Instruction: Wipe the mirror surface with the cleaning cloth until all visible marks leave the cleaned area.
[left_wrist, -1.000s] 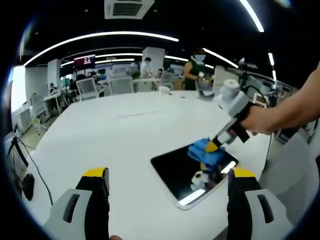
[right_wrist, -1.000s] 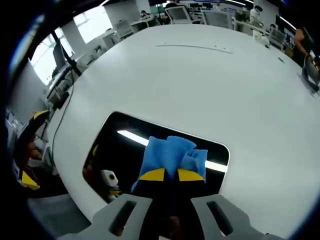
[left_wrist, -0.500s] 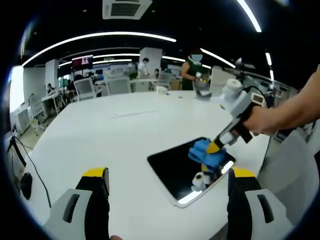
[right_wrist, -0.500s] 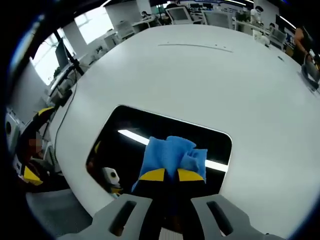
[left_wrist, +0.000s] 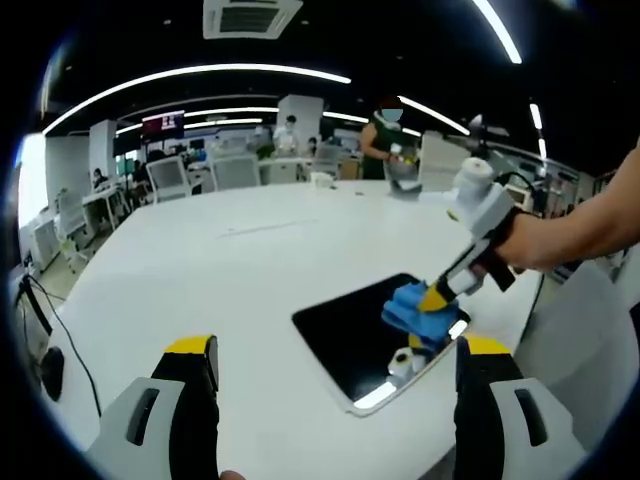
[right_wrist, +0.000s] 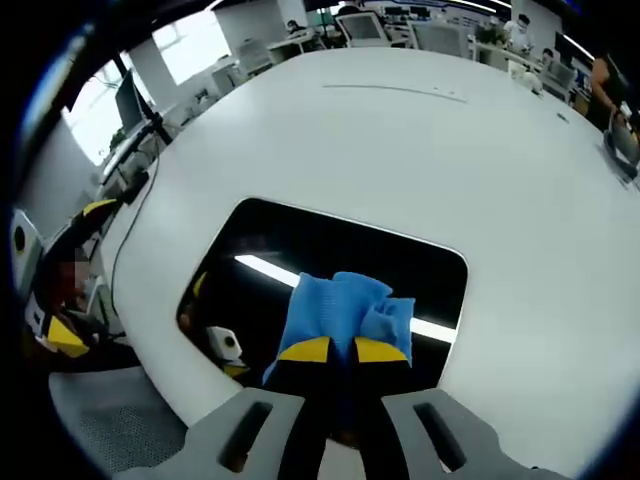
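We hold the right gripper (right_wrist: 343, 350) clenched on a crumpled blue cleaning cloth (right_wrist: 340, 306), pressing it onto a dark rectangular mirror with rounded corners (right_wrist: 300, 250) that lies flat near the edge of a large white table (right_wrist: 400, 150). In the left gripper view the same cloth (left_wrist: 420, 310) sits on the mirror (left_wrist: 350, 330) toward its far right end, under the yellow-tipped right gripper (left_wrist: 436, 297). Our left gripper (left_wrist: 336, 352) hangs released above the table (left_wrist: 200, 270), jaws wide apart, gripping nothing.
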